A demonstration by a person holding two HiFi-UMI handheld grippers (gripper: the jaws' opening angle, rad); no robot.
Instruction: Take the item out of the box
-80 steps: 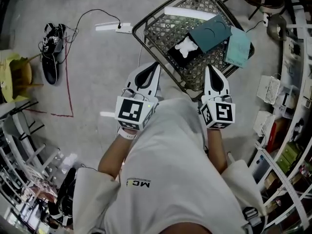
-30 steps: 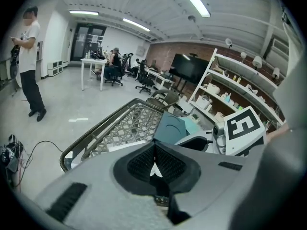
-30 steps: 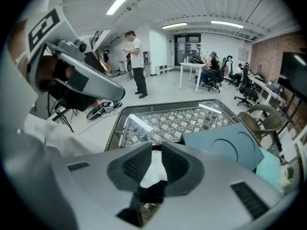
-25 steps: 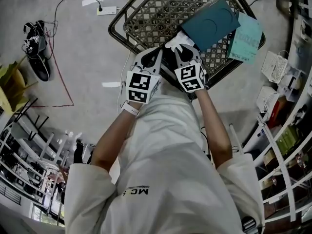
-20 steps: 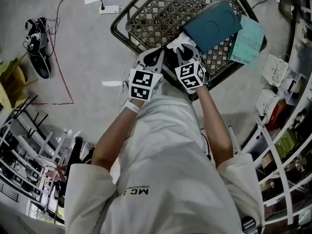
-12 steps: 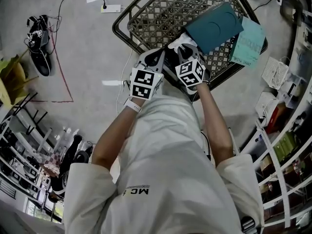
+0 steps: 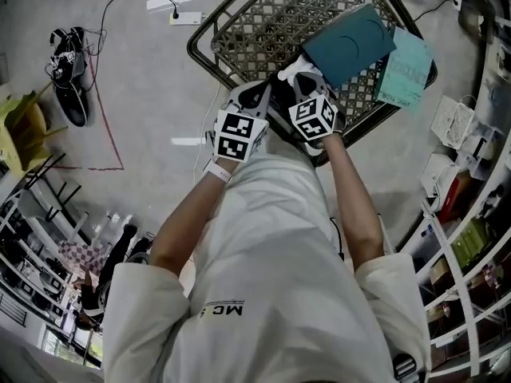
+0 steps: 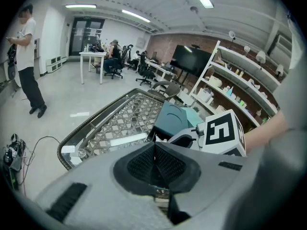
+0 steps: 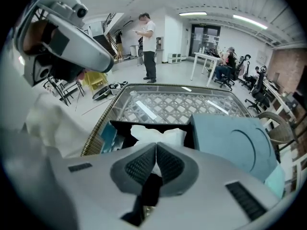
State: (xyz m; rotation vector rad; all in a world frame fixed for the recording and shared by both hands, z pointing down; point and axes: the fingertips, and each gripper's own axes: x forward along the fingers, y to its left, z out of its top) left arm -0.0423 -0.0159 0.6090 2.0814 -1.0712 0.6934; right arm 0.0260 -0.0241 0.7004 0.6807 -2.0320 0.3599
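Left hand-held gripper (image 7: pixel 257 96) and right hand-held gripper (image 7: pixel 301 80) both have jaws pressed together, tips at the open black box (image 9: pixel 122 128) on the lattice table (image 7: pixel 263 30); white item (image 9: pixel 159 135) lies inside.

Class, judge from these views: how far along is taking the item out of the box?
Done: the teal square lid is off, beside the open black box on the lattice-top table. In hand: left tongs and right tongs are both shut at the box, the right tips against the white crumpled wrapping inside; whether they pinch it is unclear. Left: nothing is lifted out yet.
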